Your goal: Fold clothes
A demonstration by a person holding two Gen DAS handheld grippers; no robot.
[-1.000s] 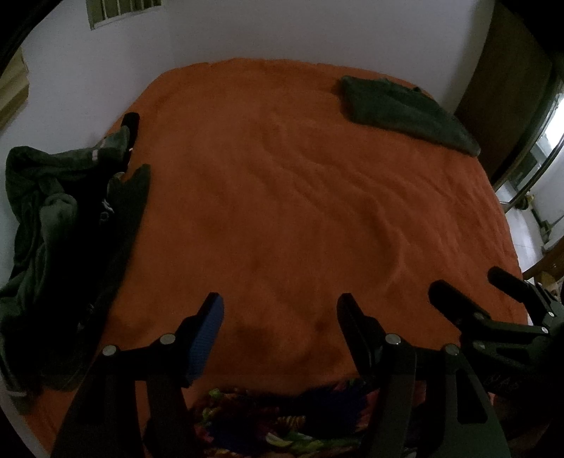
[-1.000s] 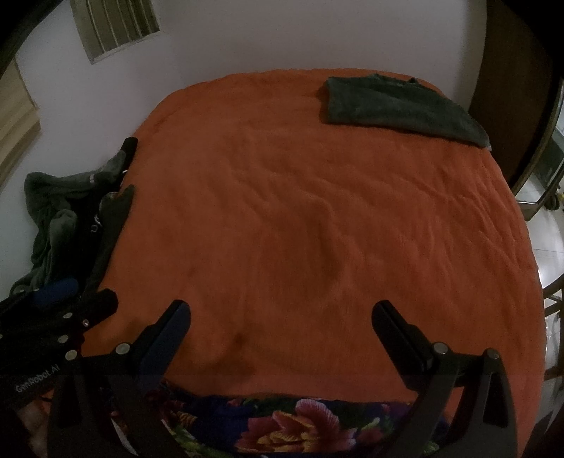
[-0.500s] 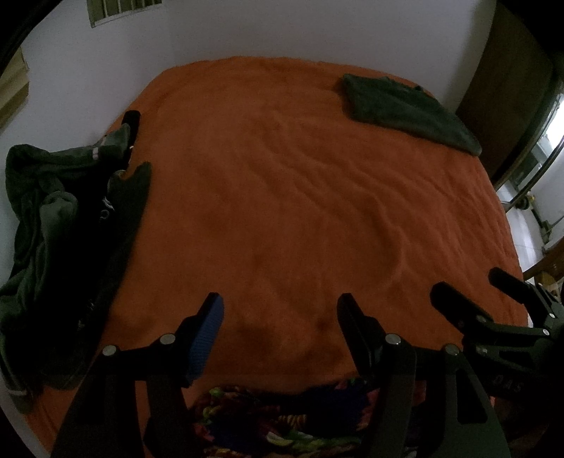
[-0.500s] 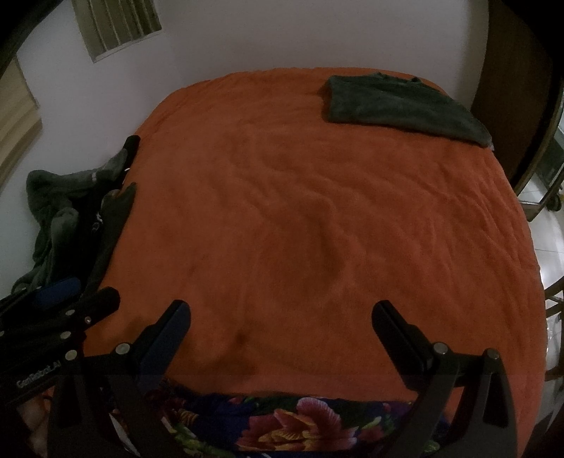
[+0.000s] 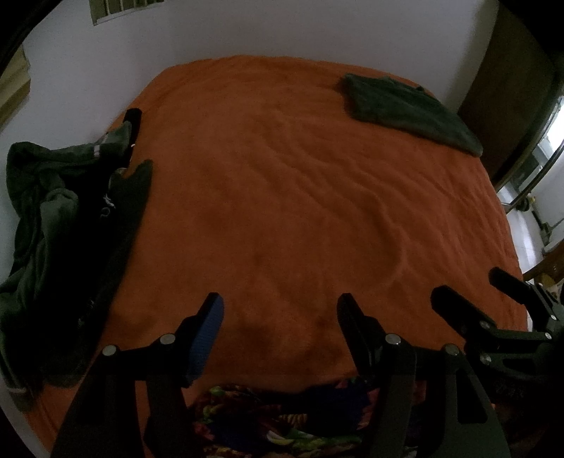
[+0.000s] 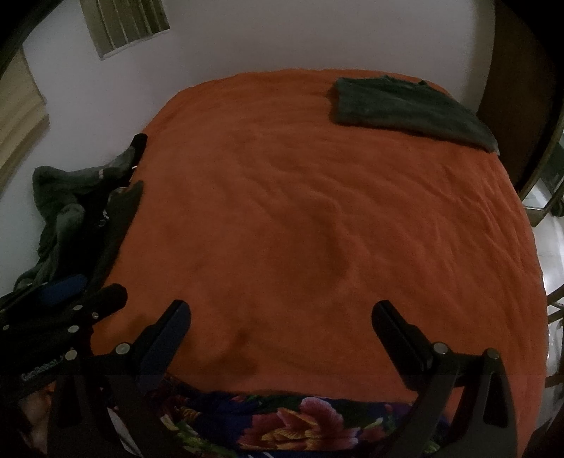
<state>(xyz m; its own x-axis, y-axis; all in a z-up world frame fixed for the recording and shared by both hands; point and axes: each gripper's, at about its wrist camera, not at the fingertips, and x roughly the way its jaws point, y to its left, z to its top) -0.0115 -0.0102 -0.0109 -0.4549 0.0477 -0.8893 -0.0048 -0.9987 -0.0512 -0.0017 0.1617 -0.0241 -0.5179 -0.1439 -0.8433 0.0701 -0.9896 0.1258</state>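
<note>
Your left gripper (image 5: 280,310) hangs over the near edge of the bed (image 5: 299,211), its jaws spread apart with nothing between them but the orange blanket (image 6: 317,229) below. Your right gripper (image 6: 282,317) sits just beside it, jaws spread wider, also holding nothing. In the left wrist view you can see the right gripper at the lower right; in the right wrist view the left gripper shows at the lower left.

The clothes lie in two places. A folded dark green garment (image 6: 405,109) lies flat at the far right corner of the bed, well away from both of your grippers. A rumpled pile of dark clothes (image 5: 60,218) is heaped along the left edge of the bed, spilling over the side by the white wall (image 5: 246,28); it is nearer your left gripper, but not touching it. The pile is too dark to tell how many pieces are in it.

Under both grippers, at the near edge of the blanket, you can see a strip of flowered fabric (image 6: 299,426) in blue, pink and green. The middle of the bed is bare, lightly wrinkled blanket.
</note>
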